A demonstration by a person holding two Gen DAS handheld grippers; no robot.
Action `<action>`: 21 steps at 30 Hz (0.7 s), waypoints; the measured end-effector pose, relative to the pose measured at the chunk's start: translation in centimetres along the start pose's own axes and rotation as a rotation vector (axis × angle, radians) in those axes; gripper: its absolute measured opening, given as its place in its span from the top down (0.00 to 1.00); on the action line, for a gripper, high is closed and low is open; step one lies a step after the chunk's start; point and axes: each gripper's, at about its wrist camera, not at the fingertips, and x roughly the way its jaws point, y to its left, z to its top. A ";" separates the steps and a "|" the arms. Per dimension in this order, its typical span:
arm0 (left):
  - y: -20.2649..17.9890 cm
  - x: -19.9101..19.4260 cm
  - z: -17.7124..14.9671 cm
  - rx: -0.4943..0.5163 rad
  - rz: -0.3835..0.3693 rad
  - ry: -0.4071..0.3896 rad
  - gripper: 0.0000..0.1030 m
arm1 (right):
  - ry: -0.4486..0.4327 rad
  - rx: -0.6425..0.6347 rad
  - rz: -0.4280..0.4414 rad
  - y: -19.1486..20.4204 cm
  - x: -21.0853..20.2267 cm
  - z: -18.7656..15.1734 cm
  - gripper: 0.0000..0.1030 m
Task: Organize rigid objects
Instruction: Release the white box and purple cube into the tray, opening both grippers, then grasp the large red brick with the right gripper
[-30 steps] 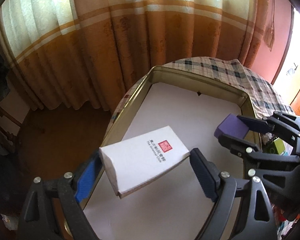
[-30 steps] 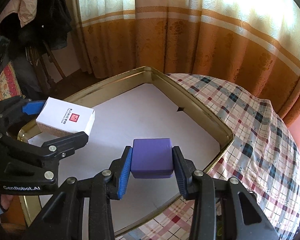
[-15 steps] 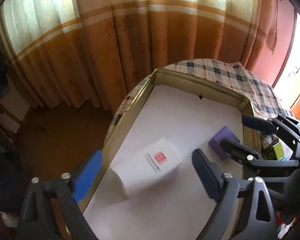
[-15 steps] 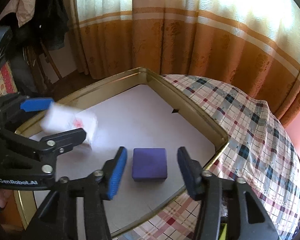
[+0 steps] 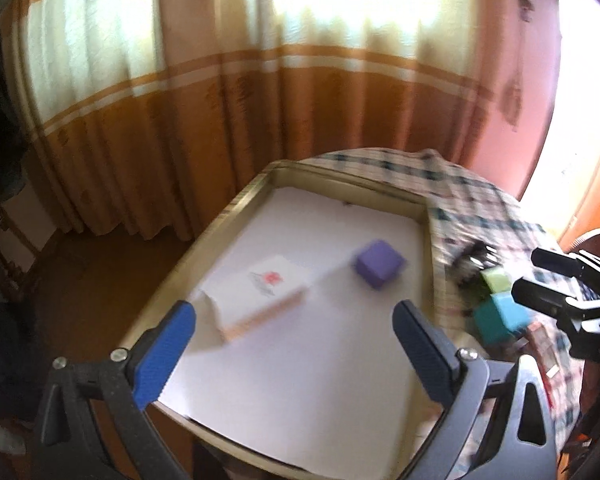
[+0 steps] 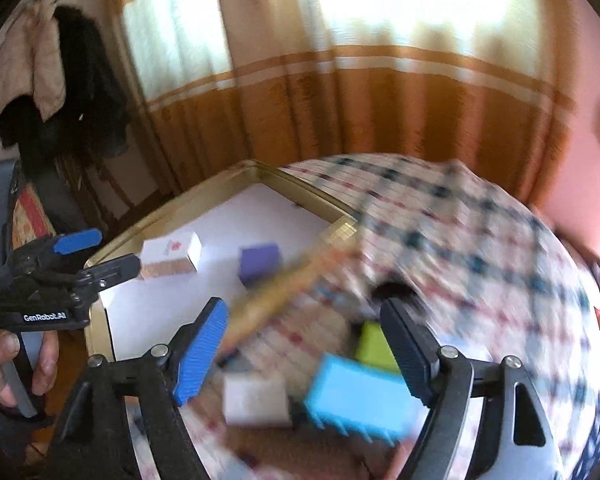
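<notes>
Rigid objects are split: a white box (image 5: 260, 292) and purple cube (image 5: 378, 263) lie apart in the gold tray (image 5: 220, 220); blue (image 6: 356, 396), green (image 6: 374, 346) and white (image 6: 256, 398) blocks wait on the checked bench (image 6: 460, 240), right of it. Both the left hand-held gripper (image 5: 292, 348) and right hand-held gripper (image 6: 304, 356) are spreading, empty. Best to steady the right one over a single block before pinching. Orange curtains (image 5: 260, 120) hang behind.

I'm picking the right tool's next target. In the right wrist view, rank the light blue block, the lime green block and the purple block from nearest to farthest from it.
1. Light blue block: on the checked cloth, low between the right tool's opening fingers.
2. Lime green block: just beyond, by the right finger.
3. Purple block: farthest, inside the tray.
</notes>
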 end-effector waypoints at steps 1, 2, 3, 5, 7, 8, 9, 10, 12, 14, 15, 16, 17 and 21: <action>-1.3 -0.6 -0.5 0.020 -0.010 -0.015 0.02 | -0.005 0.012 -0.019 -0.5 -0.8 -0.7 0.22; -2.1 -1.0 -0.7 0.037 -0.018 -0.022 0.02 | -0.014 0.027 -0.035 -1.2 -1.8 -1.7 0.22; -3.2 -1.2 -1.0 0.061 -0.025 -0.025 0.02 | -0.029 0.046 -0.039 -1.9 -3.0 -3.0 0.22; -5.5 -1.7 -1.6 0.102 -0.040 -0.025 0.02 | -0.044 0.069 -0.052 -2.9 -4.5 -4.6 0.22; -7.5 -2.0 -2.2 0.137 -0.068 -0.023 0.02 | -0.048 0.084 -0.069 -3.7 -5.5 -6.1 0.22; -8.5 -2.2 -2.7 0.159 -0.072 -0.022 0.02 | -0.048 0.086 -0.074 -4.0 -5.7 -6.5 0.22; -9.3 -2.3 -2.9 0.177 -0.074 -0.021 0.02 | -0.045 0.085 -0.084 -4.3 -5.9 -7.1 0.22; -10.1 -2.5 -3.2 0.186 -0.081 -0.022 0.02 | -0.042 0.083 -0.099 -4.7 -6.0 -7.6 0.22; -11.0 -2.6 -3.7 0.188 -0.106 -0.027 0.02 | -0.048 0.098 -0.113 -5.7 -6.1 -8.7 0.22; -11.6 -2.3 -4.2 0.178 -0.112 -0.020 0.02 | -0.041 0.130 -0.123 -6.6 -5.9 -9.2 0.22; -11.6 -2.0 -4.6 0.171 -0.120 -0.011 0.02 | -0.034 0.147 -0.125 -6.9 -5.6 -9.3 0.22; -11.6 -1.8 -4.8 0.167 -0.125 -0.004 0.02 | -0.030 0.152 -0.125 -7.2 -5.4 -9.4 0.22; -11.5 -1.5 -5.1 0.160 -0.125 0.007 0.02 | -0.030 0.145 -0.130 -7.2 -5.2 -9.4 0.22; -11.6 -1.6 -5.7 0.161 -0.131 0.004 0.02 | -0.029 0.118 -0.126 -6.3 -5.3 -9.7 0.22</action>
